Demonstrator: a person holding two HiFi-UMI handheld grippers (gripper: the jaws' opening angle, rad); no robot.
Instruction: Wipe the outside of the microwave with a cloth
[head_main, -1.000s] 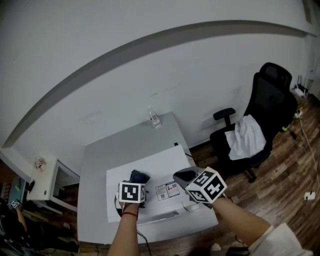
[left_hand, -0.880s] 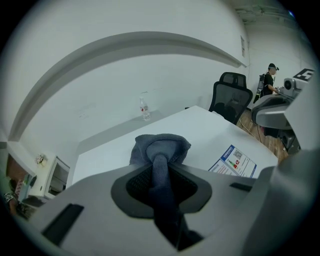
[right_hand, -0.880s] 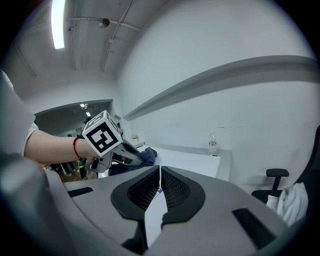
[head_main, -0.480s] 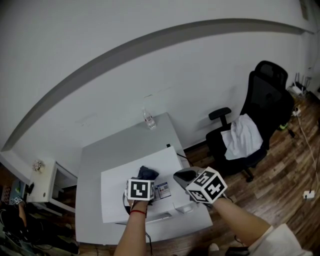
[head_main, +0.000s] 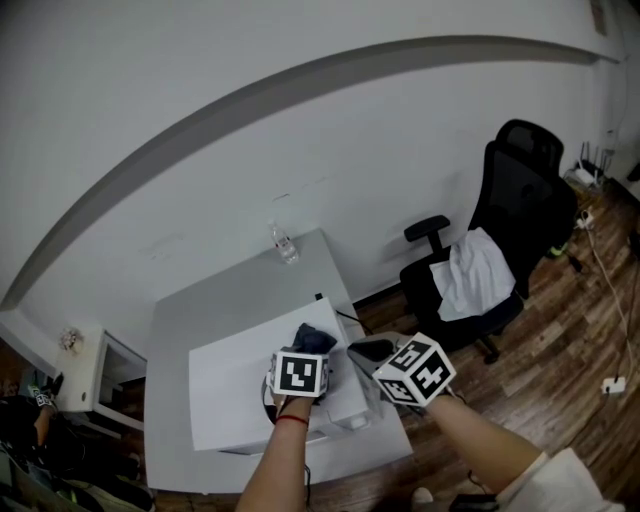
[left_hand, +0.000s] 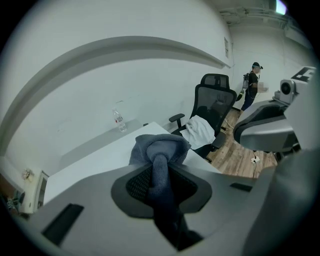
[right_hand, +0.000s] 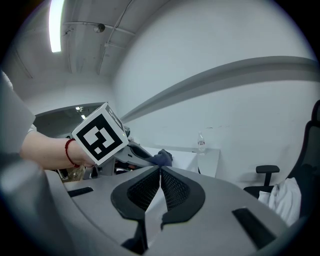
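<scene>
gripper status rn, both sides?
Left gripper: jaws closed on the dark cloth.
Right gripper: jaws closed, nothing between them.

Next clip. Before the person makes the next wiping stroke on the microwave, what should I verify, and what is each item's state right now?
1. Cloth grip: ok. The left gripper is shut on the dark blue cloth, with a wad bunched ahead of its jaws.
2. Right gripper free: ok. It is shut, with nothing between its jaws.
3. Cloth pressed on the microwave: cannot tell. It sits over the right rear part of the top, but contact is not visible.
4. Grippers apart: ok. They are close beside each other, not touching.
5. Water bottle out of the way: ok. It stands on the table behind the microwave.
</scene>
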